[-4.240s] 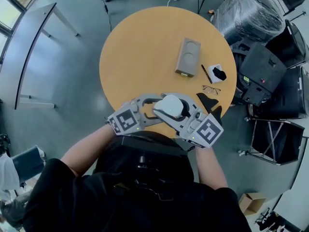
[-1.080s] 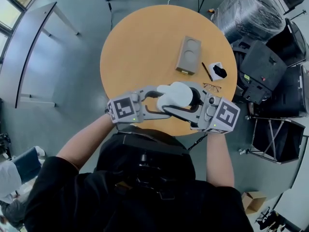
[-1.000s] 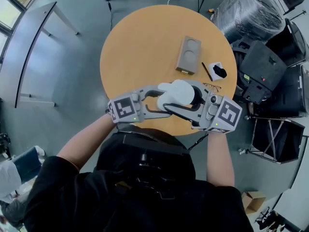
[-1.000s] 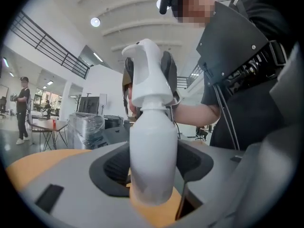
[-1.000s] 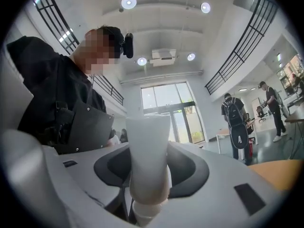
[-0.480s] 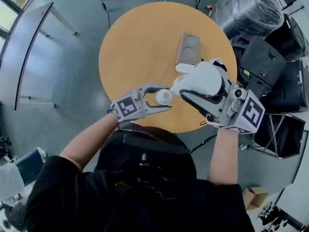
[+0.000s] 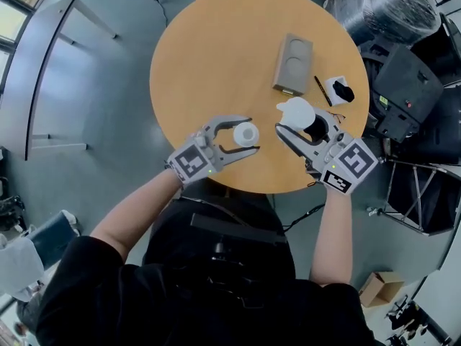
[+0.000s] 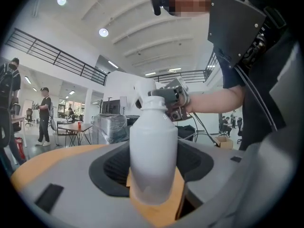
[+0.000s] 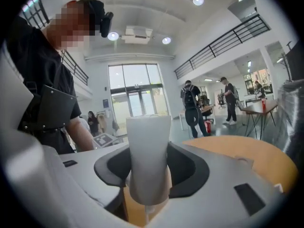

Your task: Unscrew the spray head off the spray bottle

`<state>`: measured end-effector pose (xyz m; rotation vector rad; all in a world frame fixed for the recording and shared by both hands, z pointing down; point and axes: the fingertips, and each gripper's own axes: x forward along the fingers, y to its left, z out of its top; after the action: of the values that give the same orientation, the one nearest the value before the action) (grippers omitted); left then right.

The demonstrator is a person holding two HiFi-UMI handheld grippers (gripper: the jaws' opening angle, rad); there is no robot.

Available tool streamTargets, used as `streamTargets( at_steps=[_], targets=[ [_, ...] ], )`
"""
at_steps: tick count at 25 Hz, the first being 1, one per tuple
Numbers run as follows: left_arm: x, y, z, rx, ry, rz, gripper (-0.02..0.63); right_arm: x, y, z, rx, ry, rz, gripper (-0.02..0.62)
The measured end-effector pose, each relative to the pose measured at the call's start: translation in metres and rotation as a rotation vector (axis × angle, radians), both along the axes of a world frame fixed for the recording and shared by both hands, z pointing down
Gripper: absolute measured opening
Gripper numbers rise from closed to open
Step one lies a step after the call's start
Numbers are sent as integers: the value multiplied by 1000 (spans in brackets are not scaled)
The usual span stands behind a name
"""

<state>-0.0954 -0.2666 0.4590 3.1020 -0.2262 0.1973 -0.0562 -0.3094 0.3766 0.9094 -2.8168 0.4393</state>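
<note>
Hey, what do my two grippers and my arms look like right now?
The left gripper and right gripper are light grey, with curved, black-lined jaws. Each carries a cube with black-and-white square markers. You wear a black short-sleeved top, so your forearms are bare.

Seen from above, the spray bottle (image 7: 245, 132) shows only its round top; its body is hidden underneath. The spray head (image 7: 297, 112) covers much of the right gripper (image 7: 302, 125) there. In the right gripper view the spray head's thin tube (image 9: 145, 216) runs off the bottom edge. The small dark-and-white item (image 7: 338, 91) near the table (image 7: 209, 56) edge is too small to name.
</note>
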Motion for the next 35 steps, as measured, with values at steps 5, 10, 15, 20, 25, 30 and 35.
streamTargets(
  at_steps=[5,10,15,20,25,30,35],
  targets=[
    [20,-29,50,4,2,-32,308,19,-17,115,-146,129,54,218],
    [25,-37,106,-5,-15,-29,308,27,-20,214,-280,240,107,218],
    [39,-49,181,-13,-34,-10,308,44,-29,302,-385,249,159,218],
    [58,-65,241,-67,-27,-34,307,69,-32,376,-473,306,231,218],
    [74,-75,278,-53,-44,-16,307,77,-40,407,-487,338,285,221],
    [68,-80,298,-70,-87,-13,308,65,-43,422,-489,400,268,222],
    [62,-75,315,-61,-143,22,313,55,-36,436,-517,432,211,224]
  ],
)
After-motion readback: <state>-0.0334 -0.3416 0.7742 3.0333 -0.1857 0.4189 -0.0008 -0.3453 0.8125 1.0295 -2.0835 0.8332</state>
